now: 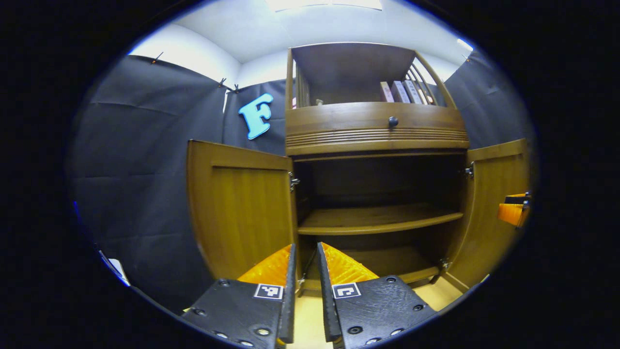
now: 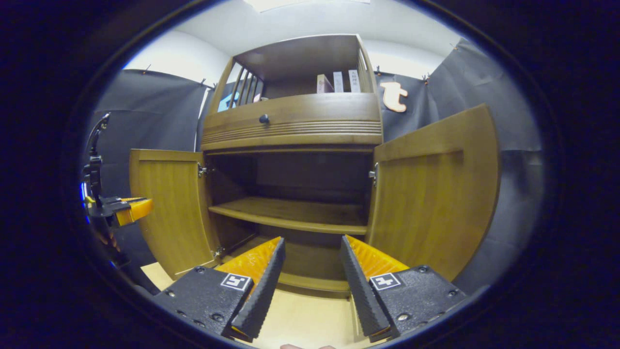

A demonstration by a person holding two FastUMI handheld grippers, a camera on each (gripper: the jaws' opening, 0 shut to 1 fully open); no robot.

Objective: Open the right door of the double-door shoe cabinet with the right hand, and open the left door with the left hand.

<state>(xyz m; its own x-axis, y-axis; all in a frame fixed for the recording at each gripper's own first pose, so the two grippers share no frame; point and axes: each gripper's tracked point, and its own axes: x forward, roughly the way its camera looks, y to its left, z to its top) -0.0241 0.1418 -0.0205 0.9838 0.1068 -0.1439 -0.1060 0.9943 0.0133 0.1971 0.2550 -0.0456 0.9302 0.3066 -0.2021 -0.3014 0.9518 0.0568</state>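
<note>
Now both doors (image 2: 436, 194) stand swung wide; left gripper (image 1: 305, 252) narrowly parted, right gripper (image 2: 312, 245) wider, both empty

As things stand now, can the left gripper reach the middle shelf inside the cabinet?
Probably yes: both doors stand open, and the left gripper points at the shelf with nothing between them.

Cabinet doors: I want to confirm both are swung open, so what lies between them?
Between left door and right door in the right gripper view: the open interior with one bare shelf.

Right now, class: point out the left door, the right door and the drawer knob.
left door (image 1: 242, 213), left gripper view, inner panel.
right door (image 2: 431, 203), right gripper view, inner panel.
drawer knob (image 1: 393, 121), left gripper view, its round front.
</note>
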